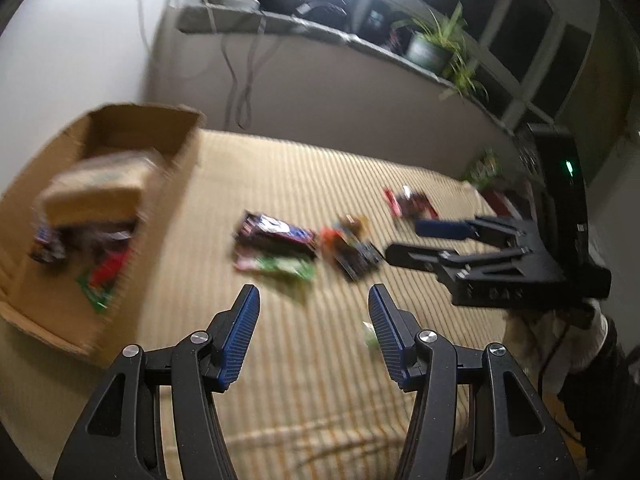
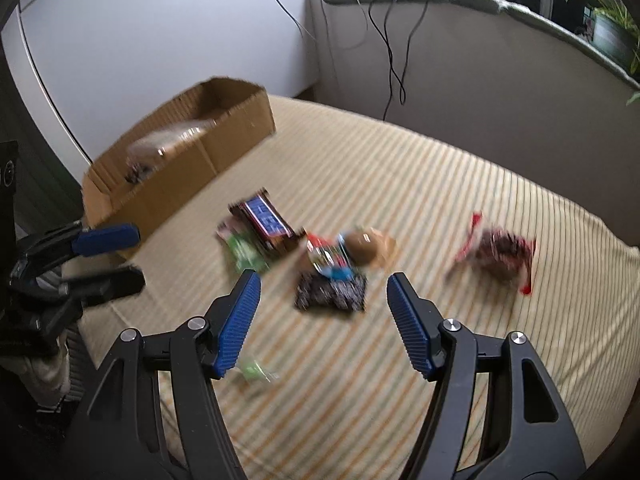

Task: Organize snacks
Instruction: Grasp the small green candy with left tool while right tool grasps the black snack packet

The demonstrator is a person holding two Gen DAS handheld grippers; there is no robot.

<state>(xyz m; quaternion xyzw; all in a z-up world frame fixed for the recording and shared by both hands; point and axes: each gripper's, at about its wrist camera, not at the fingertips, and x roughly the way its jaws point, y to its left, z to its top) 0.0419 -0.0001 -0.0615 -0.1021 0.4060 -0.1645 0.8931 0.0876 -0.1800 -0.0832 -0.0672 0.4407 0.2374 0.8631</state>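
Loose snack packets lie in a blurred cluster on the striped bed cover [image 2: 440, 184]: a purple packet [image 2: 266, 220], a green one [image 2: 244, 254], a colourful one [image 2: 328, 256] and a dark patterned one [image 2: 332, 292]. A red-edged packet [image 2: 500, 252] lies apart to the right. My right gripper [image 2: 322, 284] hovers open above the dark packet, nothing between its pads. My left gripper [image 1: 313, 296] is open and empty over bare cover, just short of the green packet [image 1: 286, 266] and purple packet [image 1: 276, 236]. A cardboard box [image 1: 182, 148] at the left holds several snacks.
A small green wrapper [image 2: 256, 370] lies near the bed's front edge. Behind the bed a wall carries a ledge with a potted plant [image 1: 430, 46] and hanging cables [image 2: 392, 60]. A black device with a green light [image 1: 560, 168] stands at the right.
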